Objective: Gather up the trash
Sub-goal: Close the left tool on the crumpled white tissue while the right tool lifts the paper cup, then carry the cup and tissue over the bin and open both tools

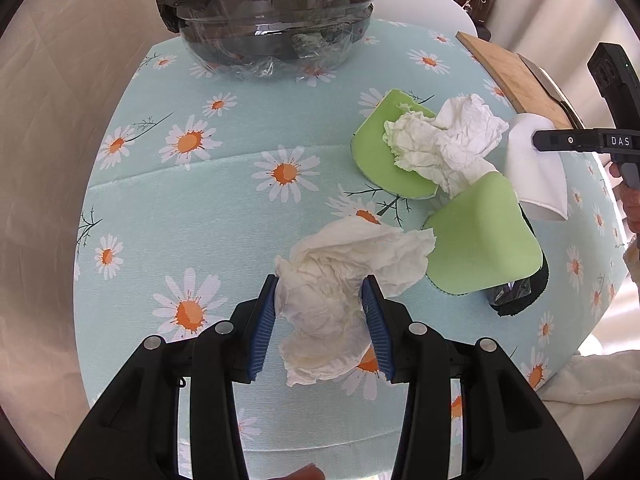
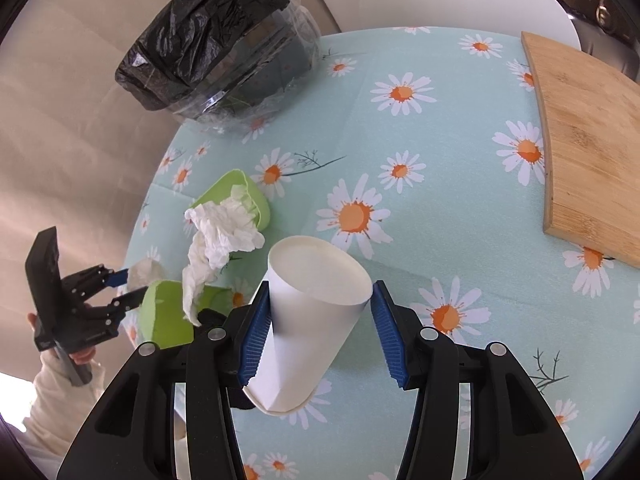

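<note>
In the left wrist view my left gripper [image 1: 322, 320] has its blue pads on both sides of a crumpled white tissue [image 1: 344, 280] that lies on the daisy tablecloth [image 1: 200, 208]; the pads touch it. A second crumpled tissue [image 1: 440, 140] lies across two green sponges [image 1: 376, 152] [image 1: 484, 240]. In the right wrist view my right gripper [image 2: 318, 316] straddles a white paper cup [image 2: 316, 304]; the left pad touches it, and a small gap shows at the right pad. The bin with a black bag [image 1: 272, 8] stands at the table's far edge.
A wooden cutting board [image 2: 592, 148] lies at the right of the table. A white chair back [image 2: 460, 0] stands behind the table. A dark cloth [image 1: 520, 296] lies under the near green sponge. The table edge drops off to the left.
</note>
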The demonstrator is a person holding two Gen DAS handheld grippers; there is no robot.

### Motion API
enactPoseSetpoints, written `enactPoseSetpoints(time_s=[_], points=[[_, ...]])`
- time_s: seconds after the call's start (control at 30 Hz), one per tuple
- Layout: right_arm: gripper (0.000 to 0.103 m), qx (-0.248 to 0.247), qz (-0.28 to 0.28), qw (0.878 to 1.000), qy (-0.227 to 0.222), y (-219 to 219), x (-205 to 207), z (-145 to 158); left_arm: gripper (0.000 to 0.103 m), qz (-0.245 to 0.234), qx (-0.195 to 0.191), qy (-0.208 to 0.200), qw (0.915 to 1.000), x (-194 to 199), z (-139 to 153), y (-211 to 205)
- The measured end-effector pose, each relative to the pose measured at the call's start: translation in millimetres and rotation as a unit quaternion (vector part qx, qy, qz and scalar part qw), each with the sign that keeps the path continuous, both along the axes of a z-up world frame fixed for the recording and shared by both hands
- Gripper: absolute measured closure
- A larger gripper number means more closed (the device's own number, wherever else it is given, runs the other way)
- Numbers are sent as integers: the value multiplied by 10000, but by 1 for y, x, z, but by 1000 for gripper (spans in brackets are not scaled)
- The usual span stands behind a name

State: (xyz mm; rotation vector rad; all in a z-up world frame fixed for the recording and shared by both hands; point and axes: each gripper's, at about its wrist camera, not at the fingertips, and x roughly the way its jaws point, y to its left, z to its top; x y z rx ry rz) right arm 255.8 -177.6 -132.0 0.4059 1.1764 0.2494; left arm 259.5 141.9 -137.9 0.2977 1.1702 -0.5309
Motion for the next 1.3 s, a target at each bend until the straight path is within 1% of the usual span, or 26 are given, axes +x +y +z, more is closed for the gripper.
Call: enactPoseSetpoints(time_s=[0.17, 0.33, 0.37, 0.43, 0.5, 0.57, 0.7, 0.8, 0.97, 1.17, 1.3], points=[[57, -8, 91, 10000, -33, 3, -13, 4, 59, 14, 25, -112, 9999, -10, 8, 8], [57, -218, 174, 9995, -124, 9, -25, 14, 59, 11, 58, -295, 9995, -19, 17, 13], [57, -303, 178, 9992, -177, 10, -27, 17, 59, 14, 66, -330, 9994, -20, 19, 14], [57, -727, 216, 9964, -379, 16, -33, 28, 59, 18, 56, -380, 9993, -23, 23, 15], [57, -1049, 291, 9922, -599, 23, -37, 40, 59, 20, 40, -441, 9990, -24, 28, 16], [57, -1210, 344, 9891, -763, 27, -40, 50, 59, 4, 24, -507, 9987, -25, 33, 17], [57, -1409, 507, 9837, -998, 36, -42, 68, 59, -32, 69, -507, 9987, -24, 43, 15], [57, -1408, 523, 9815, -1183, 39, -39, 84, 59, -147, 139, -587, 9981, -23, 54, 13], [57, -1423, 494, 9784, -1415, 44, -24, 106, 59, -260, 189, -764, 9966, -8, 75, 13], [57, -1357, 310, 9766, -1639, 47, 1, 128, 59, -378, 244, -860, 9953, 26, 100, 20], [57, -1336, 188, 9734, -1852, 50, 18, 145, 59, -422, 275, -1175, 9918, 49, 125, 24]])
